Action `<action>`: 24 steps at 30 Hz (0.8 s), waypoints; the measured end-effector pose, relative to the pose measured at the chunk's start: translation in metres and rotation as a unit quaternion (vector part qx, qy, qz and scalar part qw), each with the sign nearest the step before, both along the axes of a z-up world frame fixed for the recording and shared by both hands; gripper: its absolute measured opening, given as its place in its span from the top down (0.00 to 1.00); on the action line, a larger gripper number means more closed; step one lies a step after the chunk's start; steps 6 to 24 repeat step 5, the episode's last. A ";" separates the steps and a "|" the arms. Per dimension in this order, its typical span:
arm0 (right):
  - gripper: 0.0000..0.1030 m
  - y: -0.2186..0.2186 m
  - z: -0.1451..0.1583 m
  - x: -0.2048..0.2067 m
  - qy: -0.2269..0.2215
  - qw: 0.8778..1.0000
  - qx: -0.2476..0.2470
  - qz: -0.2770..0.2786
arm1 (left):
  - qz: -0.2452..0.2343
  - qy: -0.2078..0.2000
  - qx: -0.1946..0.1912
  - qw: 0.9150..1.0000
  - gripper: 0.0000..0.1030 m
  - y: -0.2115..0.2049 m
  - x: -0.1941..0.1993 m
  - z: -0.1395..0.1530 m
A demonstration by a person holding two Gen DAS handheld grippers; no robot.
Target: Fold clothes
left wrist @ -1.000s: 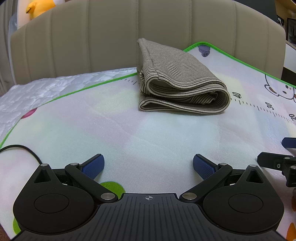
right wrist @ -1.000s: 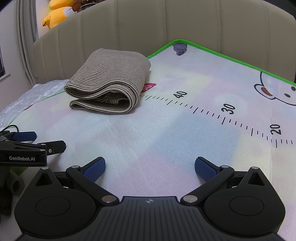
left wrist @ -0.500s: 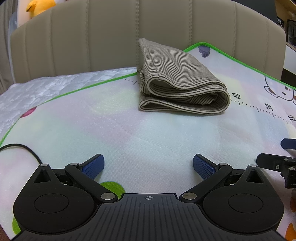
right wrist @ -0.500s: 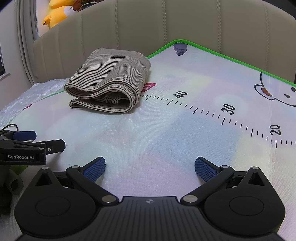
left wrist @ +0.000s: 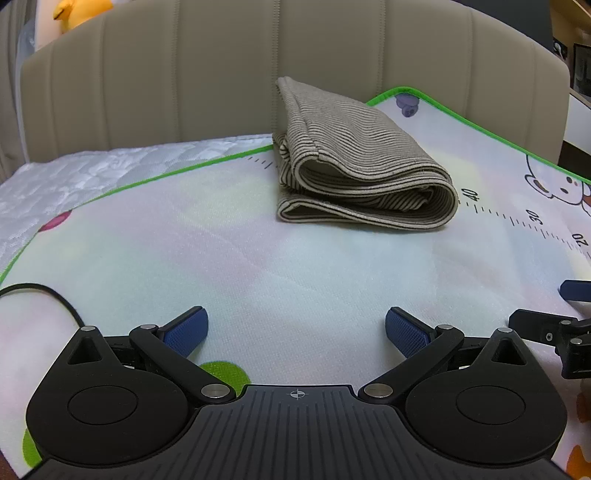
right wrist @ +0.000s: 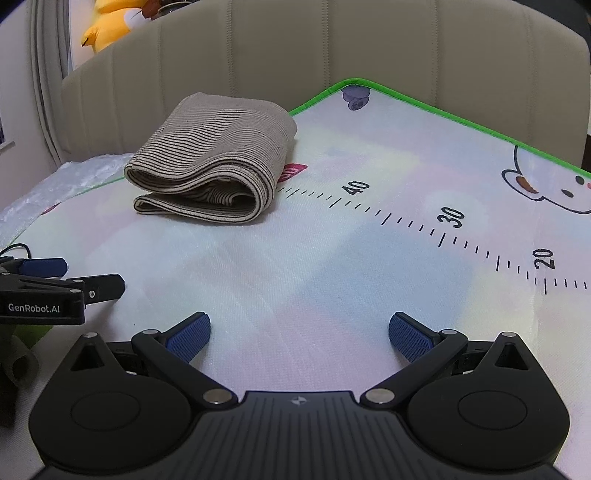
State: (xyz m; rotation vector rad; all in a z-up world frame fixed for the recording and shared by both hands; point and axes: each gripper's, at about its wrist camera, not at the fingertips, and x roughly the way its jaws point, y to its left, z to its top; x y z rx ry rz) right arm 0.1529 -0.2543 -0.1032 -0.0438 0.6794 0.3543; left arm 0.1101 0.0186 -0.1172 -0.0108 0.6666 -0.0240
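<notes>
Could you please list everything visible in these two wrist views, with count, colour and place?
folded garment: one, beige with dark stripes, on the mat near the headboard
play mat: one, pastel, green border, printed ruler and bear, on the bed
quilted cover: one, white, beside the mat
headboard: one, beige, behind
plush toy: one, yellow, behind the headboard
cable: one, black, on the mat
left gripper: one, black, blue pads, open, empty
right gripper: one, same, open, empty

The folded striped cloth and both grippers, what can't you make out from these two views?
- Striped cloth: inner layers hidden by its own folds, both views.
- Right gripper in the left wrist view: cut off by the right edge.
- Yellow plush toy: cut off by the top edge.
</notes>
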 end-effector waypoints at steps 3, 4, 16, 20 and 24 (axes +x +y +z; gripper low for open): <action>0.00 0.002 0.000 0.002 0.001 1.000 -0.007 0.005 | -0.001 0.001 0.000 1.000 0.00 0.001 0.000 0.000; 0.00 0.003 0.000 0.003 0.001 1.000 -0.013 0.009 | -0.002 0.002 0.001 1.000 0.00 0.001 0.000 0.001; 0.00 0.005 0.001 0.004 0.001 1.000 -0.018 0.014 | -0.002 0.003 0.002 1.000 0.00 0.001 0.001 0.001; 0.00 0.005 0.001 0.004 0.001 1.000 -0.018 0.014 | -0.002 0.003 0.002 1.000 0.00 0.001 0.001 0.001; 0.00 0.005 0.001 0.004 0.001 1.000 -0.018 0.014 | -0.002 0.003 0.002 1.000 0.00 0.001 0.001 0.001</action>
